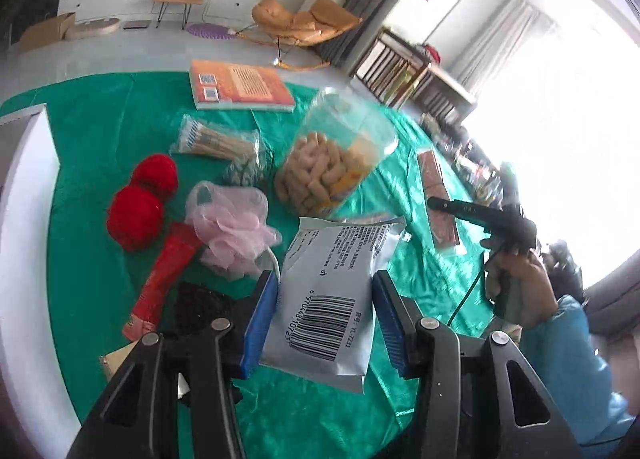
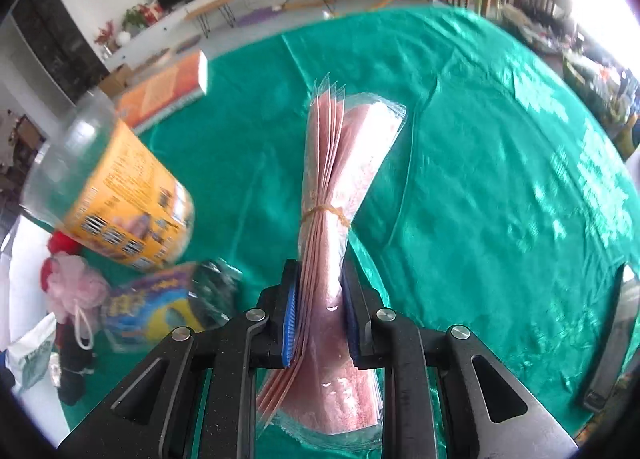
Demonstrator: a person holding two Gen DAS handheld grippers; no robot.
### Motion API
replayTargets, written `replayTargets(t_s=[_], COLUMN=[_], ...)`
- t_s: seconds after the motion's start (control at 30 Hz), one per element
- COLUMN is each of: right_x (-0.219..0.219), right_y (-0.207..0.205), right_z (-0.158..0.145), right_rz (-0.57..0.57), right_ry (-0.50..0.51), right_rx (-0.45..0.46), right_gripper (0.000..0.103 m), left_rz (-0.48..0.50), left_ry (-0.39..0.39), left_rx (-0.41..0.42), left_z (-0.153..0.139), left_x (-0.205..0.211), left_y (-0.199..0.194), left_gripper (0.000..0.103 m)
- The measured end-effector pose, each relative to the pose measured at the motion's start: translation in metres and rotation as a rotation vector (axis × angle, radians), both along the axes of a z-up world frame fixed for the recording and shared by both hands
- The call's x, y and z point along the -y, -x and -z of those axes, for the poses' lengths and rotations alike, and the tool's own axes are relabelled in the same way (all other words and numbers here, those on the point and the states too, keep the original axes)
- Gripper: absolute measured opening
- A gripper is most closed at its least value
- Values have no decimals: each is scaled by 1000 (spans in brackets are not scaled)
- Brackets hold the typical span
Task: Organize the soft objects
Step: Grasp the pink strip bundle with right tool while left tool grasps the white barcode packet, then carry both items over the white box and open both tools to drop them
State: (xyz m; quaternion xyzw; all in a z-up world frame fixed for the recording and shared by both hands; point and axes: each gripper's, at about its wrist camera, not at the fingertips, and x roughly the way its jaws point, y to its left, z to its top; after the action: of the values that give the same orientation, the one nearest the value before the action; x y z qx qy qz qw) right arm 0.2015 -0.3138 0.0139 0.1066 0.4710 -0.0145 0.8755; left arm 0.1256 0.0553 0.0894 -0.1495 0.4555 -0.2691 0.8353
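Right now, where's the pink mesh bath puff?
In the left wrist view the pink mesh bath puff lies on the green cloth, left of centre, between the red yarn balls and the silver packet.

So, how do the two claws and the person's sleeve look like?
Both claws, left and right, have black angular arms with silver round rivets and blue ribbed pads. The sleeve is light blue, and a dark cable hangs beside the hand.

My right gripper (image 2: 318, 315) clamps the pink banded bundle (image 2: 332, 187); its fingers (image 2: 290, 313) pinch below the rubber band (image 2: 326, 213).
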Motion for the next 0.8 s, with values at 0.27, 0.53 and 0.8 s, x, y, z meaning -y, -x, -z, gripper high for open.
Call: replayTargets(t_s=[0.27, 0.53, 0.8], right_x=[-83, -277, -428], right_y=[7, 53, 77], right_z=[-99, -154, -109], right_rz=[-174, -612, -849], right_ry=[0, -284, -500], right_rx=[164, 191, 13], right_gripper=[22, 22, 91], left_rz=[-177, -526, -875], left_ry=[87, -155, -557], left_rx=[80, 132, 158], left_z=[-50, -63, -26], left_x=[-103, -247, -284], left_y=[20, 90, 132], left_gripper=[49, 49, 103])
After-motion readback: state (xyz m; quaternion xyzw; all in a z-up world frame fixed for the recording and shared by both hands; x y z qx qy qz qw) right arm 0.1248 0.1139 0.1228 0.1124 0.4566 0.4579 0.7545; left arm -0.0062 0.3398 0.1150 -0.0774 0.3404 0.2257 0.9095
